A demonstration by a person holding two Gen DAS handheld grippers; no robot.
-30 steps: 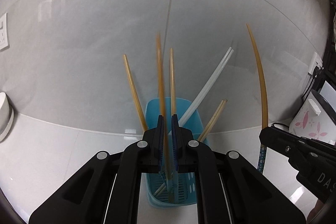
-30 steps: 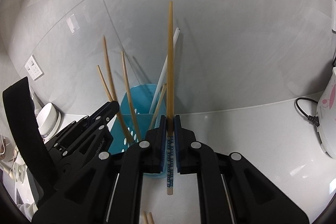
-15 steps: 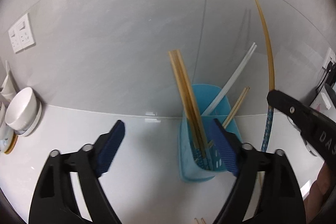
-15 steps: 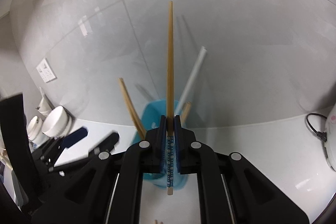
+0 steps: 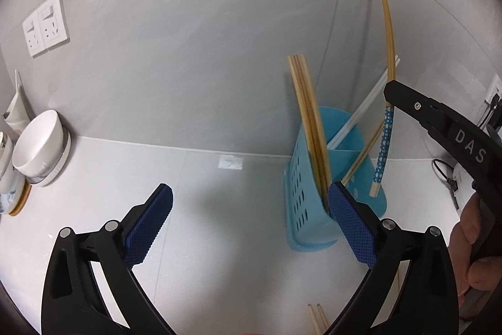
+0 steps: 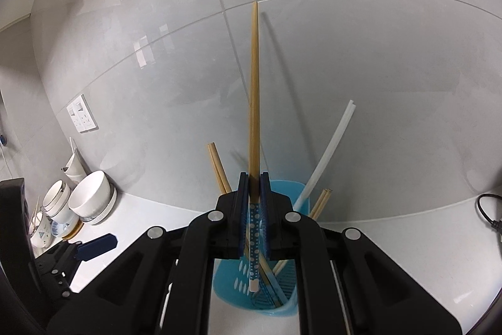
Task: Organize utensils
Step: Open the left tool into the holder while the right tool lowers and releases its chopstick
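Bamboo chopstick (image 6: 253, 102) between right fingers (image 6: 265, 209)

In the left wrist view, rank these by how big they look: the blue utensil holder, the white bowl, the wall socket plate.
1. blue utensil holder, the largest in the view.
2. white bowl.
3. wall socket plate, the smallest.
This is apparent size only: the holder sits nearer the camera and the fisheye squeezes things near the edge.

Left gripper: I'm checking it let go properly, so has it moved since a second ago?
Yes. The left gripper has opened and backed off leftward: the blue utensil holder, once centred between its fingers, now sits by the right finger.
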